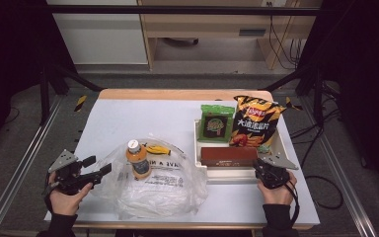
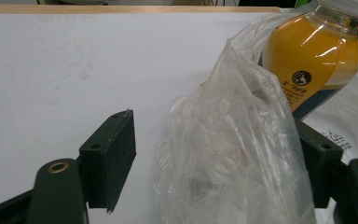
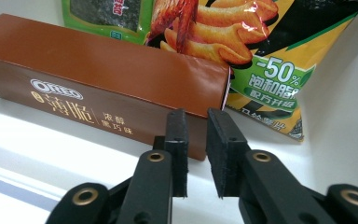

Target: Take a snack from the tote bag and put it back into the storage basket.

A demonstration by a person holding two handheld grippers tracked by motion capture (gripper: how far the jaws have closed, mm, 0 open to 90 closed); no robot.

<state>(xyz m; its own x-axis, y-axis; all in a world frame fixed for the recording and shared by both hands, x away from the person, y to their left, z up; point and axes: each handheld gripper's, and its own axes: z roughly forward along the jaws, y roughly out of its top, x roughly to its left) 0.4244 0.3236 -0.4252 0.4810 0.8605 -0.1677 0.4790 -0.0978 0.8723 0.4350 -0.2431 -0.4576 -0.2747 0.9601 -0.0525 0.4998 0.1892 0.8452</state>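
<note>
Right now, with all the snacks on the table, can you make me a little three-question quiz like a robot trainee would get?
1. True or false: the orange juice bottle lies on the clear plastic bag.
2. Which snack is closest to the right gripper? A) green seaweed packet B) brown Oreo box C) chips bag
3. Fill in: the three snacks sit in a white ____.

Key:
1. True. The bottle rests on the bag, and the left gripper has a fold of that bag between its open jaws.
2. B. The nearly closed jaws point at the box's end, with nothing between them.
3. Tray.
</note>
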